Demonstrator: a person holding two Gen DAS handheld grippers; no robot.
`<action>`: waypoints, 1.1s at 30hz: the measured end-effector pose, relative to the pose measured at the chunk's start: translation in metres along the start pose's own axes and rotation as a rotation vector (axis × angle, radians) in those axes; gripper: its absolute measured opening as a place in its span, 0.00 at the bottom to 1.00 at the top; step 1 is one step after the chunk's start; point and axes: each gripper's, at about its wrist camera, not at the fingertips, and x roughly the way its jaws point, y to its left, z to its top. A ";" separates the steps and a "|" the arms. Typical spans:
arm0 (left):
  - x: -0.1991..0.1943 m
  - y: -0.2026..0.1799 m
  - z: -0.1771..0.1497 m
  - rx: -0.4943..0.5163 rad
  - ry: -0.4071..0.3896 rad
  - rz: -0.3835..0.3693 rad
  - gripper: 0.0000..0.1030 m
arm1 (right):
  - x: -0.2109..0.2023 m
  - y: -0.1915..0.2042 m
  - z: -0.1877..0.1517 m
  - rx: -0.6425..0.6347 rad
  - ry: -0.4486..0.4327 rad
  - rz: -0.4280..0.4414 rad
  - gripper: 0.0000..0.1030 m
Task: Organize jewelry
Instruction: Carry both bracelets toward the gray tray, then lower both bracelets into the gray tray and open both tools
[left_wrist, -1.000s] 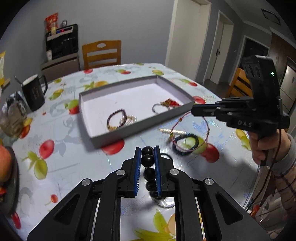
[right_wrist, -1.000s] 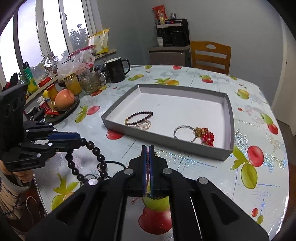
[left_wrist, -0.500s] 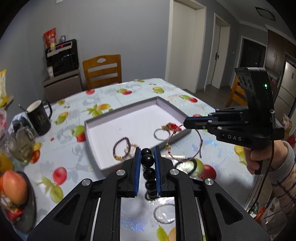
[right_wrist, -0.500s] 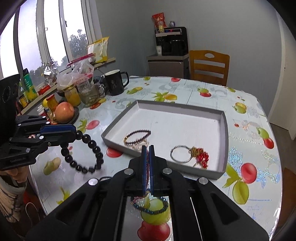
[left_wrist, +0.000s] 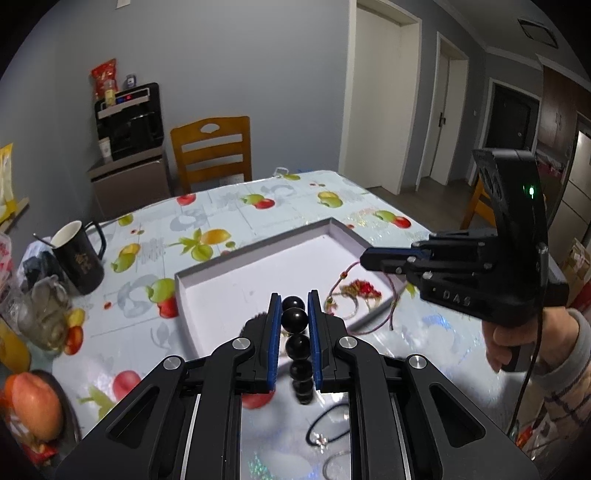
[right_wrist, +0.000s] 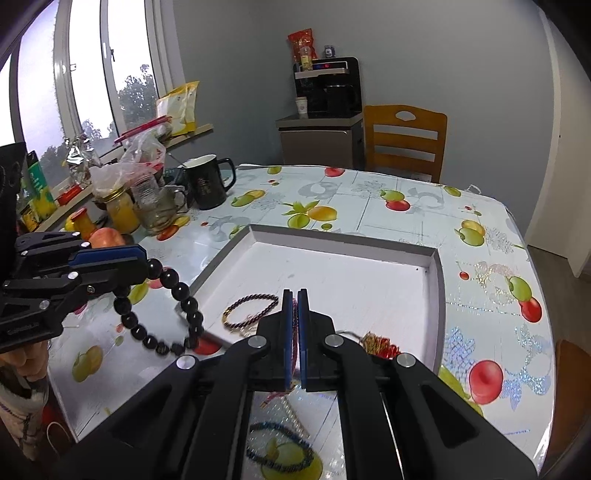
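Observation:
My left gripper (left_wrist: 293, 306) is shut on a black bead bracelet (left_wrist: 297, 341), which hangs in a loop (right_wrist: 173, 317) above the table left of the tray. My right gripper (right_wrist: 293, 306) is shut on a thin red cord bracelet (right_wrist: 294, 347); its cord (left_wrist: 341, 286) dangles over the tray's near right corner. The grey tray (right_wrist: 437, 295) with a white floor holds a dark bead bracelet (right_wrist: 251, 310) and a ring with a red-gold charm (right_wrist: 376, 341). The right gripper also shows in the left wrist view (left_wrist: 364, 260), the left gripper in the right wrist view (right_wrist: 142, 264).
A blue-black bracelet (right_wrist: 280, 446), a black cord necklace (left_wrist: 328, 424) and a thin ring (left_wrist: 332, 467) lie on the fruit-print table in front of the tray. A black mug (left_wrist: 79, 258), jars (right_wrist: 122, 210) and a plate with an apple (left_wrist: 33, 406) stand at the left. A wooden chair (left_wrist: 212, 151) stands behind.
Both grippers have risen from the table and moved toward the tray, each lifting its bracelet: the black beads on the left, the red cord on the right.

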 end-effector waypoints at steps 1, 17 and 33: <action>0.002 0.001 0.002 -0.004 -0.002 -0.002 0.14 | 0.004 -0.001 0.002 0.002 0.003 -0.004 0.03; 0.075 0.034 0.012 -0.128 0.022 -0.014 0.15 | 0.067 -0.027 0.000 0.090 0.055 -0.029 0.03; 0.115 0.073 -0.034 -0.200 0.157 0.037 0.15 | 0.086 -0.072 -0.037 0.162 0.134 -0.106 0.03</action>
